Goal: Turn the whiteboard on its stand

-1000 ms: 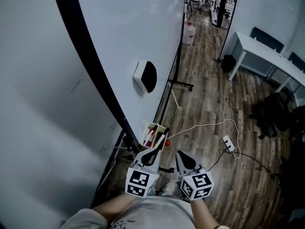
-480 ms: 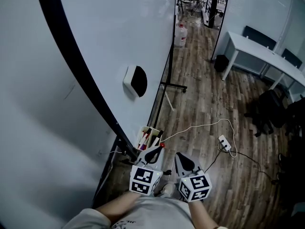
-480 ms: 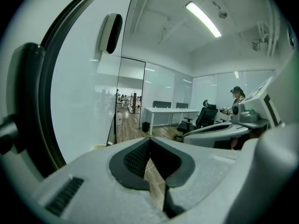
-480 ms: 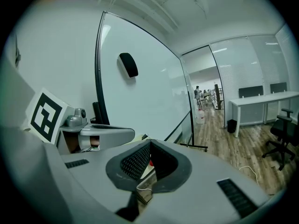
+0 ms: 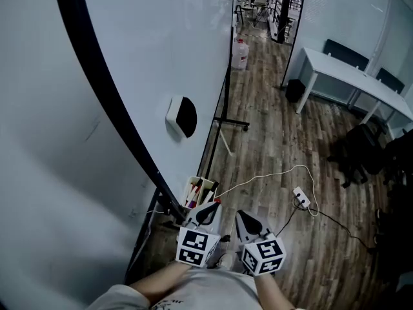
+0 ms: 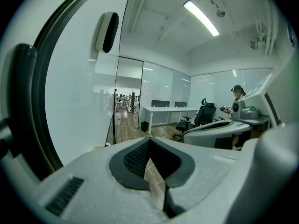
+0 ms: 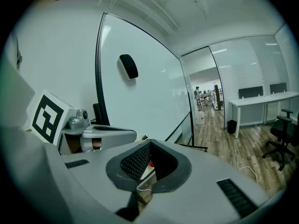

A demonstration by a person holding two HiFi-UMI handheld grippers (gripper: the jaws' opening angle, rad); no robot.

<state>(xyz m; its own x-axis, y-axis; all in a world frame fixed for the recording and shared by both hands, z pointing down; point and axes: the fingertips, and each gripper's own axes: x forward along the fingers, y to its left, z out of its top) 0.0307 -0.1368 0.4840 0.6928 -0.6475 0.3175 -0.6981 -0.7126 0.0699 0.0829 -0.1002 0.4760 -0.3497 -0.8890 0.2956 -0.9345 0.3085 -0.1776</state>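
While the left gripper (image 5: 207, 212) and right gripper (image 5: 246, 219) hover empty, jaws pressed together, near the lower corner of the whiteboard (image 5: 161, 57), the approach looks in hand, and a push on its frame should come next

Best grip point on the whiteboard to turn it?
The black frame on the whiteboard's near side edge, approached edge-on from the open end. The face is flat and too wide to clamp; the rim is thin, and likely gives good leverage.

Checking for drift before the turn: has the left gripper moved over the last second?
Yes, slightly. In the head view the left gripper has shifted right and closer to the marker tray.
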